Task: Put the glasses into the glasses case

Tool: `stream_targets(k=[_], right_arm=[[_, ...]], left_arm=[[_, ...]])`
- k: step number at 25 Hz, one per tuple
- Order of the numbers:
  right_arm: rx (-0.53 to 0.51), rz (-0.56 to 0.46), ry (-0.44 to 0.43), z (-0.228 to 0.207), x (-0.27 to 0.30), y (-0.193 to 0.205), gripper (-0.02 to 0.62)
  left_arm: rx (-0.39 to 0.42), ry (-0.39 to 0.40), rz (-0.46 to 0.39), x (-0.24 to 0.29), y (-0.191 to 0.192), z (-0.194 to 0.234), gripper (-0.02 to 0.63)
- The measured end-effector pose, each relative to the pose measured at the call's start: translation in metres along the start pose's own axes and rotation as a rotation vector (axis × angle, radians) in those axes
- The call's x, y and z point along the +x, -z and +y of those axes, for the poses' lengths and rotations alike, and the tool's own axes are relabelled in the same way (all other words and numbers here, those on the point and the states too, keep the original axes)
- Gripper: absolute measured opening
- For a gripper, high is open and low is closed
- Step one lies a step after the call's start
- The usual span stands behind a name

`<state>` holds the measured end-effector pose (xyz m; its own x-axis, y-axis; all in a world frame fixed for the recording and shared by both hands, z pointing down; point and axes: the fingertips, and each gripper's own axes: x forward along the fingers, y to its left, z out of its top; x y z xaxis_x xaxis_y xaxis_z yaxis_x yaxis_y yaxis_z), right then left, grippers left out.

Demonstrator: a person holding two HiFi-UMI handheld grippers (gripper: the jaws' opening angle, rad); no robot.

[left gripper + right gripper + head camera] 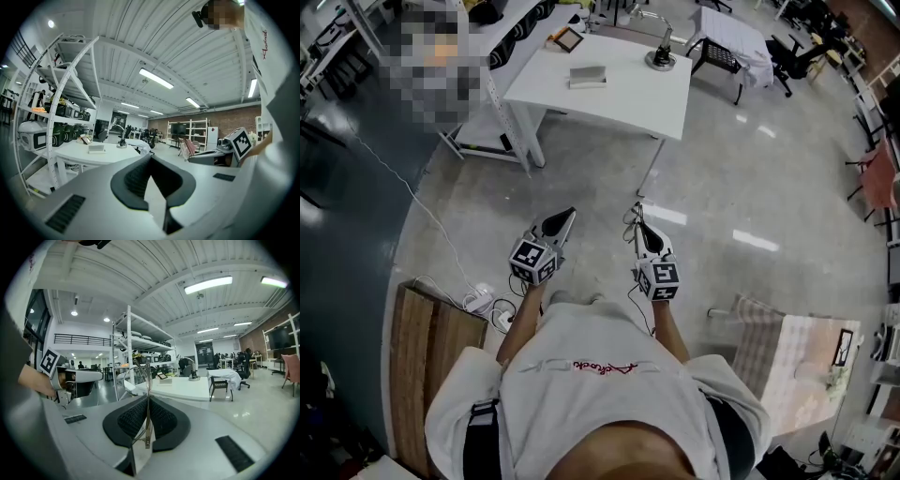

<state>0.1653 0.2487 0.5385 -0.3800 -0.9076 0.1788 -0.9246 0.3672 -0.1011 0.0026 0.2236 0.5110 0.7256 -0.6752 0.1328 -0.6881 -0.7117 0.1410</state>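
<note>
The left tool sits at lower centre-left of the head view. Its jaws are together with nothing between them, and they point up the frame toward the white desk.

Just right of it, and level with it, is the right tool. Its jaws are clamped on the glasses, so the glasses are off the desk, carried in the air over the floor. In the right gripper view a thin metal part of them runs between the pads, in line with the jaws. The wire rims loop up beyond the tips and lean slightly toward that frame's left. Their long axis therefore appears to run forward, toward the desk.

On the desk, at upper centre of the head view, lies a flat grey box, which is probably the glasses case. Its long side runs across the frame, square to the line in which the glasses point. A lamp base stands to its right.

The case lies well ahead of both tools and falls between their two lines, closer to the left tool's. I judge the empty left tool better placed to steady or open it, while the right brings the glasses up and turns them to lie along the case.
</note>
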Motion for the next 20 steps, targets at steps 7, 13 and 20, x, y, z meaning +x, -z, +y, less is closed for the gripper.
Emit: stream_targets(k=[7,13,20], right_arm=[[0.009,0.007,-0.015,-0.015,0.005,0.006,0.024],[0.003,0.013,-0.022,-0.026,0.024,0.009,0.023],[-0.007,0.001,-0.032,-0.037,0.065,-0.001,0.023]], left_arm=[[-0.003,0.005,0.025,0.018,0.011,-0.008,0.023],[-0.014,-0.007,0.022,0.032,0.014,0.006,0.023],[-0.011,-0.011,0.007,0.059,0.004,0.037,0.023]])
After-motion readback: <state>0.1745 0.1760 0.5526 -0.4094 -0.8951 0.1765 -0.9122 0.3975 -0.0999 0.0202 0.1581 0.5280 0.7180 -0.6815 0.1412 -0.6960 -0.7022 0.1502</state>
